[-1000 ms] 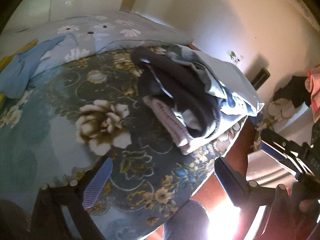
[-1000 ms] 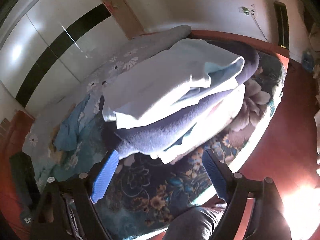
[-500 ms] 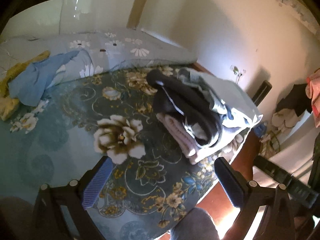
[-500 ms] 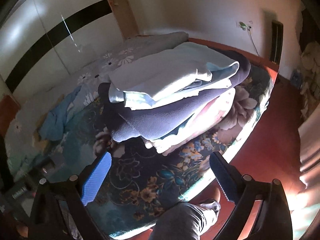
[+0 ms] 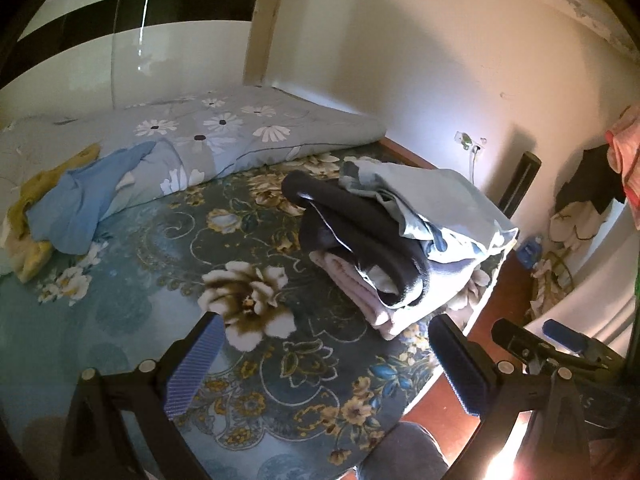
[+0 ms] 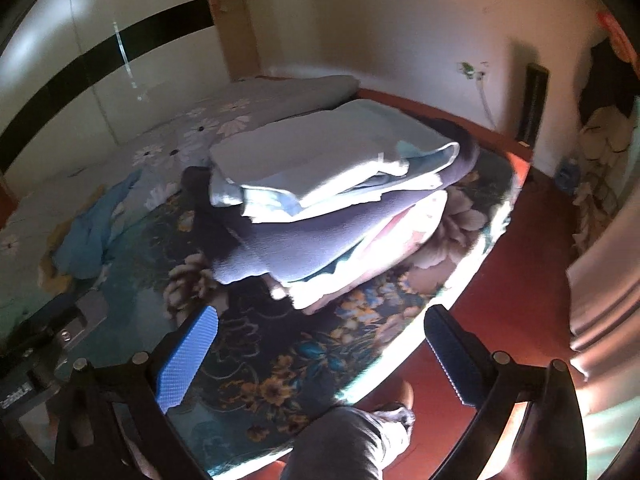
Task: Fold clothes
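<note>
We hold our left gripper [image 5: 324, 364] nearest the lens above the near edge of the bed [image 5: 132, 304], its blue-padded fingers [image 5: 194, 368] spread wide with nothing between them. Our right gripper [image 6: 320, 356] hangs over the same near edge, likewise released and empty, and our grey-trousered knee [image 6: 340, 444] shows just below it against the red floor [image 6: 516, 292]. Beyond both sets of fingers, on the floral bedspread [image 5: 256, 304] at the bed's near right corner, sits the stack of folded clothes [image 5: 396, 240]: a pink garment [image 5: 356, 284] lies at the bottom touching the bedspread, a dark garment [image 5: 360, 224] is folded over it, and a pale blue garment [image 5: 440, 200] rests on top, one corner overhanging towards the bed's right edge. In the right wrist view the same stack [image 6: 332, 200] stands just beyond the open fingers, lit brightly from the side. Further across the bed, well apart from the stack and towards its left side, a crumpled blue garment [image 5: 80, 204] lies unfolded, touching a yellow cloth [image 5: 28, 224] beside it. Behind these, along the bed's far side, a daisy-print quilt [image 5: 208, 132] lies heaped. Past the bed's far right corner, a wall socket [image 5: 470, 144] sits on the pale wall.
</note>
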### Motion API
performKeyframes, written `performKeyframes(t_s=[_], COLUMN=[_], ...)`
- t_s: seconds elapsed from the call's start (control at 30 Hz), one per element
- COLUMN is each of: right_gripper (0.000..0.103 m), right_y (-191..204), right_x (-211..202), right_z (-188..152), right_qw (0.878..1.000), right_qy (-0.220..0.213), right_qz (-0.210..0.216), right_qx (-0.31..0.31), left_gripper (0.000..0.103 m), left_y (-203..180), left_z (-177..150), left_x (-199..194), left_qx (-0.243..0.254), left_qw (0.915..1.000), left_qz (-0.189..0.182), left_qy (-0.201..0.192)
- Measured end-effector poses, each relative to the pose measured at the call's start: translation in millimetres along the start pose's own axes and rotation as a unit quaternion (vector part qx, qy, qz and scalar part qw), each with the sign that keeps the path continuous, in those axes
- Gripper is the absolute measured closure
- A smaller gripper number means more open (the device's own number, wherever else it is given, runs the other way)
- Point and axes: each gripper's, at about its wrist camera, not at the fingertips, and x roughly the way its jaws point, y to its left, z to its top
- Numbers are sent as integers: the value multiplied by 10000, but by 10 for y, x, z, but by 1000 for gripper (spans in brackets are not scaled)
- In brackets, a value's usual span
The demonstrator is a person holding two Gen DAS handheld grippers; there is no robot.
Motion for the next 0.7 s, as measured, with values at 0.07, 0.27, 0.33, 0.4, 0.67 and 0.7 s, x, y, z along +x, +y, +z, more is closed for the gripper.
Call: performKeyframes(t_s=[0.07,0.27,0.33,0.4,0.67,0.7], right_gripper=[0,0,0,0,0,0], right_y=[-7,-12,-23,-38,-93,-99], right_x=[-14,-41,-46,-46,-6,1], right_z=[-1,-20,-26,-30,-60,-68], right_qw=[9999,9995,9993,9992,9988,9988], right_qy=[-14,-44,-49,-42,84,106], right_qz=[-102,-325,-373,-403,-456,-461], right_qx=[-1,-2,23,63,147,157], left_gripper=[0,0,0,0,0,0], left_y=[-16,-94,-130,-153,-197,-198], left_z=[-4,-2,-7,-23,-66,-71], left_x=[-4,-19,3,25,87,94], left_qx=[11,192,290,365,389,379], left_qw=[10000,9993,9986,9983,9983,9983], left_qz=[-30,298,444,457,418,408], left_qy=[-3,-90,-61,-14,130,144])
